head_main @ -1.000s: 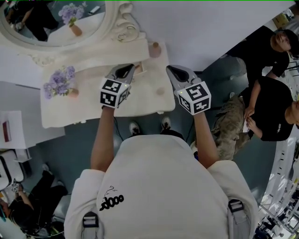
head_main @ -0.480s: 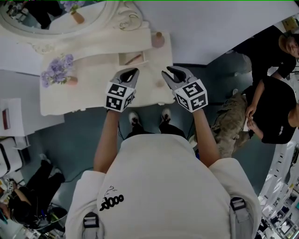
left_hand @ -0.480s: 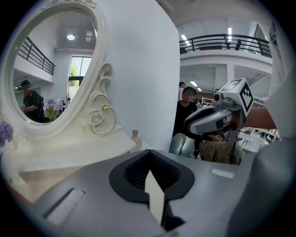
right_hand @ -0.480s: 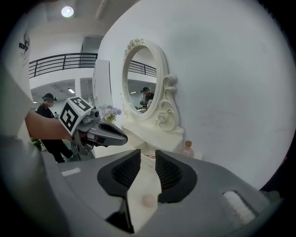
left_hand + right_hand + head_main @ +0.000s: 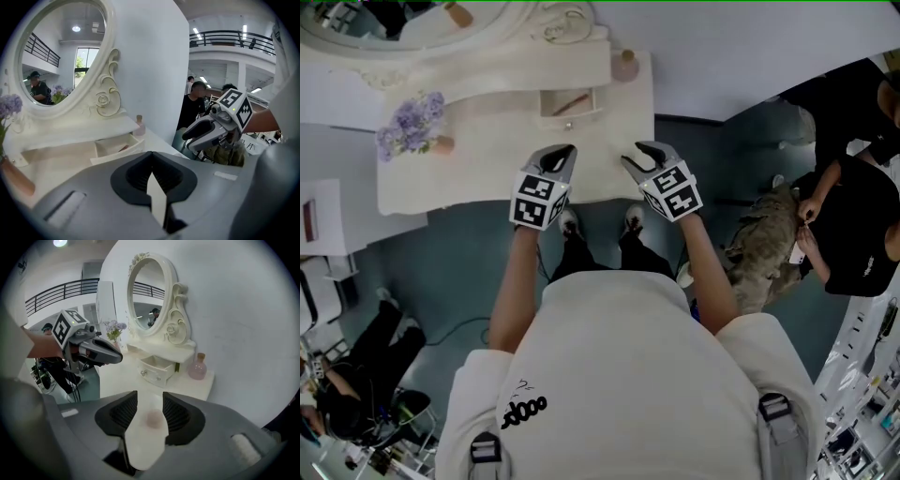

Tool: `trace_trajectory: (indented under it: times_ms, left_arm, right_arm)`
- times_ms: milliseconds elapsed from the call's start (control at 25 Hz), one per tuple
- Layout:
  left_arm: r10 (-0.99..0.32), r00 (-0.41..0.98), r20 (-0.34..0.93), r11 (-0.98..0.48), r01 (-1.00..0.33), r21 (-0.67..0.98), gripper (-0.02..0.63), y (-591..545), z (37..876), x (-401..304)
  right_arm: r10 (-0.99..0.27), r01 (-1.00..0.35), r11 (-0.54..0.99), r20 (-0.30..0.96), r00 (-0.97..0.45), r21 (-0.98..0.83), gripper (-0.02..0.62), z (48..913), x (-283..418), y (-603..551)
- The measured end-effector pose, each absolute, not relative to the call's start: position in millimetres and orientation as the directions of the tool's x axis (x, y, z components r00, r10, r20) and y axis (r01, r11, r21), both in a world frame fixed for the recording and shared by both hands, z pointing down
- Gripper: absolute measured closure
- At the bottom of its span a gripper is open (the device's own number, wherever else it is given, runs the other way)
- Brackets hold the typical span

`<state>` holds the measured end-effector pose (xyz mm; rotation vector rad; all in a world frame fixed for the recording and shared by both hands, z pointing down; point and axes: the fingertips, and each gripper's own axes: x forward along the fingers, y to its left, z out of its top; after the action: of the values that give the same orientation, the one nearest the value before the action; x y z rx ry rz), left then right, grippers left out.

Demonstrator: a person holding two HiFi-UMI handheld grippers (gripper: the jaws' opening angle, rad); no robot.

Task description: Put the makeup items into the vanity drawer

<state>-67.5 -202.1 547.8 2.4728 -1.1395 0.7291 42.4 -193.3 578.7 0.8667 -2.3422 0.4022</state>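
The cream vanity table (image 5: pixel 469 178) has a small drawer (image 5: pixel 569 105) standing open, with a pinkish stick lying inside. My left gripper (image 5: pixel 565 150) hovers over the table's front edge with its jaws shut and nothing in them; in the left gripper view the tips (image 5: pixel 151 157) meet. My right gripper (image 5: pixel 636 153) is beside it, open, its jaws having just been opening. In the right gripper view a small round pink item (image 5: pixel 153 418) lies on the tabletop between the jaws, untouched by the pads. The drawer (image 5: pixel 157 369) is ahead of it.
A pink bottle (image 5: pixel 625 66) stands at the table's back right corner. An oval mirror (image 5: pixel 394 19) and a vase of purple flowers (image 5: pixel 414 131) are at the left. People (image 5: pixel 853 234) are at the right, beside a tan bundle (image 5: pixel 759 248) on the floor.
Both grippers have come down and back toward the table's front edge. The right gripper's jaws have opened. The small pink item seen on the table earlier is now under the right gripper.
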Motion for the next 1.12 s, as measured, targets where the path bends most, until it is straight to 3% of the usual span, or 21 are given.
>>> trace_trajectory:
  times_ms: [600,840,1120]
  left_arm:
    - [-0.598,0.516,0.613,-0.593,-0.8,0.096,0.589,-184,572,-80]
    - [-0.599,0.517,0.612,-0.592,-0.8,0.096,0.589,-187,571,-86]
    - [-0.612,0.526,0.59,-0.604,-0.793,0.081,0.589,-201,558,-88]
  right_arm:
    - [-0.416,-0.699,0.708,0.737,-0.533,-0.106,0.396,655,47,-193]
    - [-0.429,-0.726,0.678,0.738,-0.521,-0.118,0.453,657,46,-200]
    - [-0.455,-0.748,0.657,0.741,-0.494,-0.095,0.462,645,50,-207]
